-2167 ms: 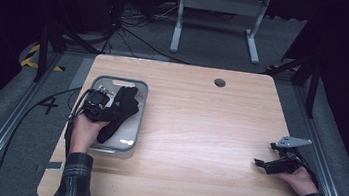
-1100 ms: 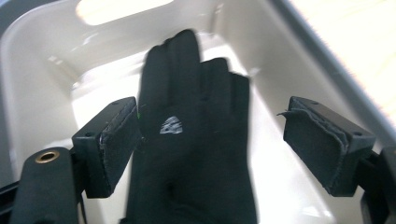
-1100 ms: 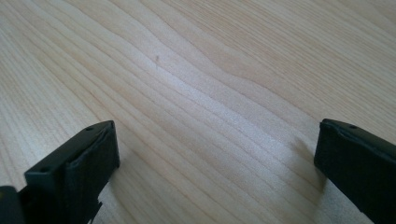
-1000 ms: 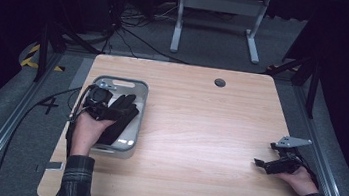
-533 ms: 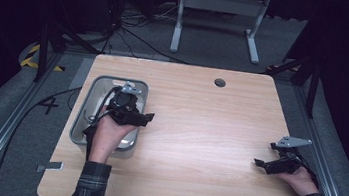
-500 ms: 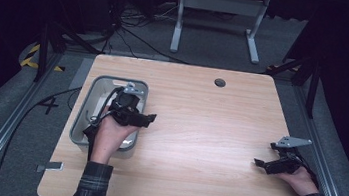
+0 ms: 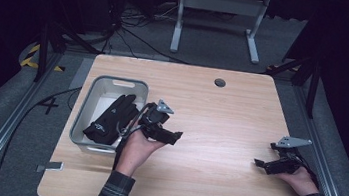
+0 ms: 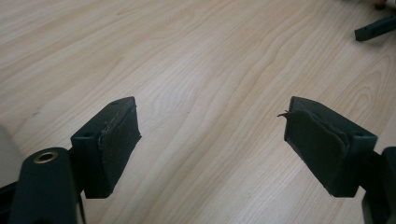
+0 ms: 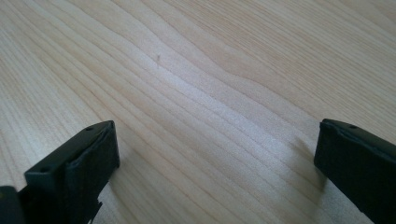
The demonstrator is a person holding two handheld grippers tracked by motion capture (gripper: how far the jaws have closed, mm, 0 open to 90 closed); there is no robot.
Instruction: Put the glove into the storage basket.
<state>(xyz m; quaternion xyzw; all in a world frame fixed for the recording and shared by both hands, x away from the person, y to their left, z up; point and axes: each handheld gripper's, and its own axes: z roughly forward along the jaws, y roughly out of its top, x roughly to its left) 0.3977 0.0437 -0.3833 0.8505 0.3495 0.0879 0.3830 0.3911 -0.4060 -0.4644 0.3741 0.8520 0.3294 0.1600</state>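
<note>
Table (image 7: pixel 220 119) of pale wood is seen from the high view. A grey tray (image 7: pixel 92 99) is placed at its left side, and a black glove (image 7: pixel 109 118) is laid inside it. The left gripper (image 7: pixel 173 137) is held just right of the tray, above bare wood, with jaws spread wide and nothing between them. The right gripper (image 7: pixel 260 163) is rested near the table's right edge, jaws likewise parted wide and empty. The two grippers are kept well apart.
</note>
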